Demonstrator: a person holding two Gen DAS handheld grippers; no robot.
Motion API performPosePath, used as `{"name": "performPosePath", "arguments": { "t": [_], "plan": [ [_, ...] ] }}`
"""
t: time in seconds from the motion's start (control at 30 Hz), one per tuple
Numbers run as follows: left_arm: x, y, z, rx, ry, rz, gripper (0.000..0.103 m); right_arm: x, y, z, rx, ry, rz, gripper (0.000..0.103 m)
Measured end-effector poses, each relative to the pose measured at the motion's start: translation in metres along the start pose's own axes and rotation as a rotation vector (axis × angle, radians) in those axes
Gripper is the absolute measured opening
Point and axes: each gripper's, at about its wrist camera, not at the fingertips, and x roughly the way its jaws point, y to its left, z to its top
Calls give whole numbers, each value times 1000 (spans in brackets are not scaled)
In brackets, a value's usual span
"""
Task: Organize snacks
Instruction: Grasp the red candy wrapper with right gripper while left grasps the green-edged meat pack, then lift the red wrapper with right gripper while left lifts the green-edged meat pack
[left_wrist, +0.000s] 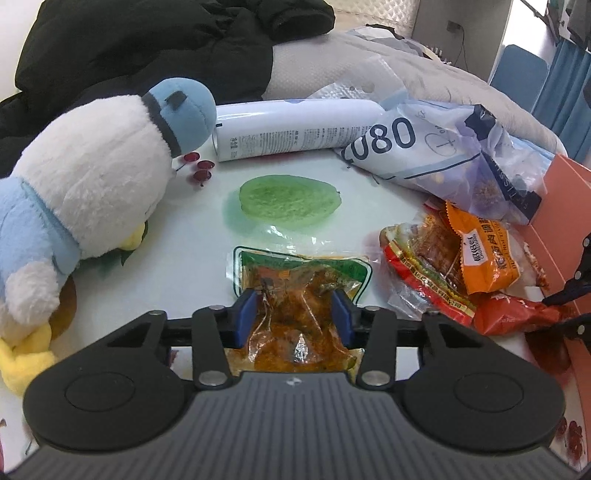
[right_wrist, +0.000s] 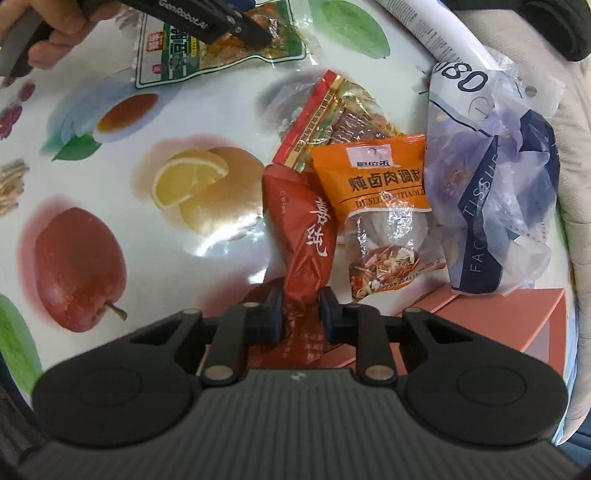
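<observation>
Red pack (right_wrist: 306, 236) btwn right tongs (right_wrist: 301, 314).

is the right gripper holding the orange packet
No, the right gripper pinches the dark red packet; the orange packet lies beside it.

the near end of the green-edged pouch (left_wrist: 295, 295) is hidden under the body of the left gripper (left_wrist: 295, 314). the red packet (right_wrist: 303, 236) goes out of sight under the right gripper (right_wrist: 301, 314) at its near end. the orange box (left_wrist: 561, 221) is cut by the right edge of the picture. the plush toy (left_wrist: 85, 192) is cut at the left edge. the small print on the white tube (left_wrist: 295, 129) is too small to read.
</observation>
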Motion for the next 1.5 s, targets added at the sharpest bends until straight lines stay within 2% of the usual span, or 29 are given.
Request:
{"name": "performPosePath", "arguments": {
  "t": [0.13, 0.37, 0.7, 0.9, 1.1, 1.3, 1.5],
  "plan": [
    [-11, -1, -4, -19, 7, 10, 42, -11, 4, -5, 60, -57, -12, 21],
    [-48, 2, -26, -96, 33, 25, 40, -44, 26, -23, 155, -159, 3, 20],
    [-122, -7, -87, -211, 66, 24, 40, -78, 81, -44, 206, -253, 15, 19],
    [-160, -16, -120, -276, 73, 36, 40, -78, 123, -57, 249, -267, 40, 19],
    [-192, -27, -142, -298, 54, 53, 40, -82, 164, -68, 331, -330, -7, 19],
    [-208, -35, -158, -278, 42, 62, 40, -73, 191, -84, 491, -395, -16, 20],
    [-208, -40, -169, -286, 50, 49, 40, -72, 211, -92, 591, -471, -89, 20]
  ]
}}
